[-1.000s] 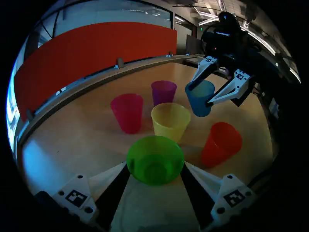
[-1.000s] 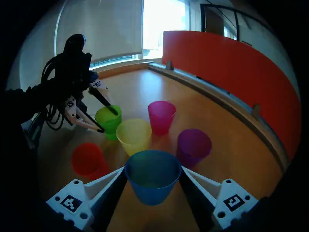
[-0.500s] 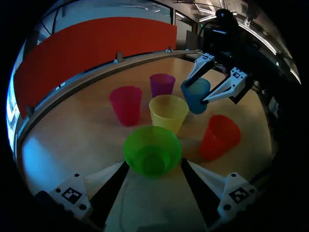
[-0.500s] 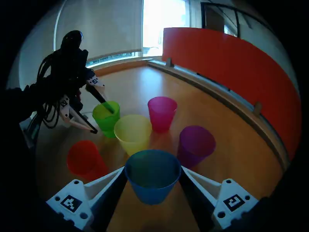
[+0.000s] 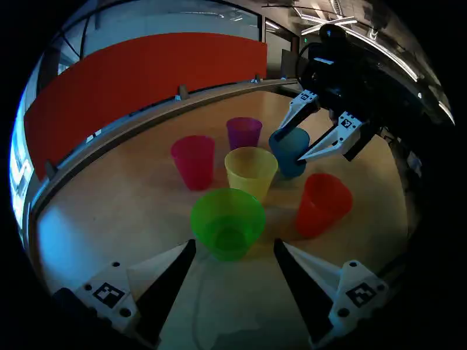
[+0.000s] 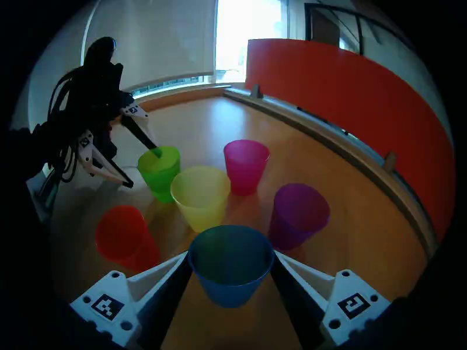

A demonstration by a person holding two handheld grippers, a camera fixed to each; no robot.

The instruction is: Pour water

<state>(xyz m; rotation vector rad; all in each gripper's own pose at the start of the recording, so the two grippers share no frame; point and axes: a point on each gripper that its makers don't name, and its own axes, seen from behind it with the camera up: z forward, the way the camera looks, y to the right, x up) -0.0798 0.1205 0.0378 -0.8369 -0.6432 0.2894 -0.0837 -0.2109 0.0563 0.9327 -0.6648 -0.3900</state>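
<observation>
wooden tabletop (image 5: 117, 192), right gripper (image 6: 231, 255) squeezing the blue cup (image 6: 230, 283), probably to pour from it, left gripper (image 5: 233, 242) wide open around the green cup (image 5: 227, 219), likely the target.

Five cups (image 5: 194, 161) ring a middle cup (image 5: 251, 170) on the table (image 5: 105, 210).

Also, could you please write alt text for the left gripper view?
A green cup stands on a wooden table at the tips of the open left tool. Beyond it stand a yellow cup, a pink cup, a purple cup and a red cup, and the right tool grips a blue cup.
</observation>
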